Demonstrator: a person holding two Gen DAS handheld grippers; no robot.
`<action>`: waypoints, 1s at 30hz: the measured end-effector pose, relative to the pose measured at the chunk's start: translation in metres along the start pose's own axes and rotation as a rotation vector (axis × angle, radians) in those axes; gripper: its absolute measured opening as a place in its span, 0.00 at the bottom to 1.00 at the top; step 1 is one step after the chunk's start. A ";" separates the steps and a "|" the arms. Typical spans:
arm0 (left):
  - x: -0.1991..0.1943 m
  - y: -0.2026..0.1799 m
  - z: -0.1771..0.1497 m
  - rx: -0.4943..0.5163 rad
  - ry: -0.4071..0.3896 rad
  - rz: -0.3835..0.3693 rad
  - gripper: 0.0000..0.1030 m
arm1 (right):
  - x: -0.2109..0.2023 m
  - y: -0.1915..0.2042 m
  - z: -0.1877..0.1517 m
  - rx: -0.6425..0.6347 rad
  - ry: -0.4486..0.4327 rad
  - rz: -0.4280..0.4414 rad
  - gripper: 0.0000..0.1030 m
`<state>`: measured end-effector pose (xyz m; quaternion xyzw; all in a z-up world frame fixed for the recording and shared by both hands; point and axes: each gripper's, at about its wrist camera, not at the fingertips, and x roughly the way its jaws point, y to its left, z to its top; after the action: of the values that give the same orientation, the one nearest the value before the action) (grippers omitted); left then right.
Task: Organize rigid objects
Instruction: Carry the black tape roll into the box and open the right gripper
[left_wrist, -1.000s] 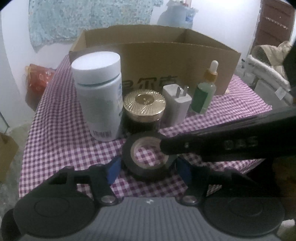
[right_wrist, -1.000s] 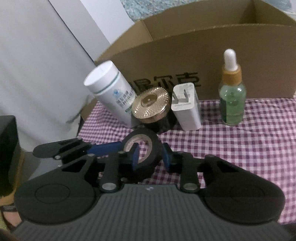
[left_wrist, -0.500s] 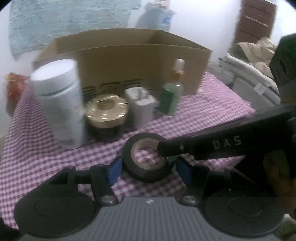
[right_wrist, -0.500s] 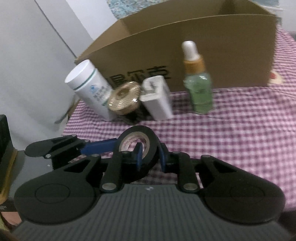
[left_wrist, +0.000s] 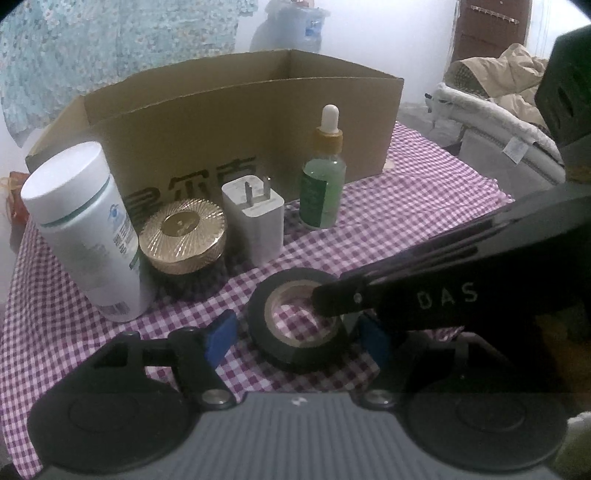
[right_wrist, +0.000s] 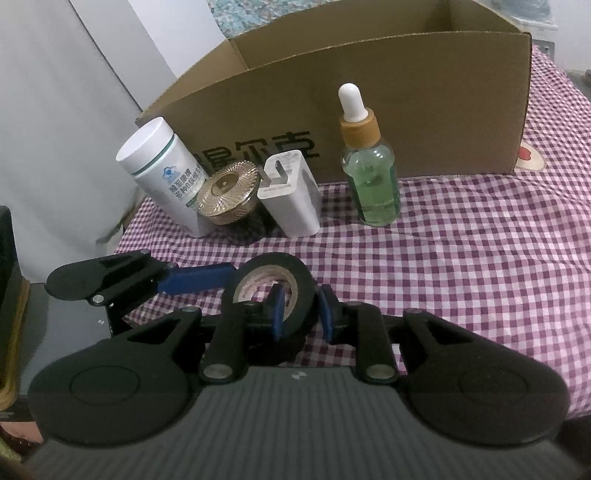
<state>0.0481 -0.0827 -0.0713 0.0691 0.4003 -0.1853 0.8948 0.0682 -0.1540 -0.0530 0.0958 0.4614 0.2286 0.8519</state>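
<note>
- Left gripper jaws have just been opening: blue pads now stand clear of the tape roll that lies between them, where a second ago they sat close against its sides.
- Tape roll: black, low over or on the checked tablecloth (contact not clear), hole facing up and slightly tilted, near the front edge.
- Right gripper is clamped narrow on the roll's wall, one pad inside the hole, one outside; it alone holds the roll.
- Key relation: the roll is right at both grippers' tips, and the cardboard box lies straight ahead past the row of items; judged next move is lifting up and forward over the near wall.
- Row between roll and box: white bottle, gold-lidded jar, white charger, green dropper bottle, all upright.
- Risk, judged: a low carry clips the charger or dropper bottle.
</note>
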 end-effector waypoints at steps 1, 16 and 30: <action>0.001 -0.001 0.000 0.006 -0.002 0.005 0.70 | 0.000 0.000 0.000 -0.002 -0.002 0.000 0.20; -0.022 -0.010 0.008 0.017 -0.078 0.055 0.65 | -0.018 0.012 0.005 -0.054 -0.049 0.006 0.19; -0.094 -0.007 0.078 0.106 -0.294 0.186 0.66 | -0.094 0.051 0.070 -0.243 -0.282 0.036 0.19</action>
<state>0.0421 -0.0846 0.0513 0.1250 0.2465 -0.1303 0.9522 0.0673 -0.1508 0.0746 0.0315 0.3044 0.2820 0.9093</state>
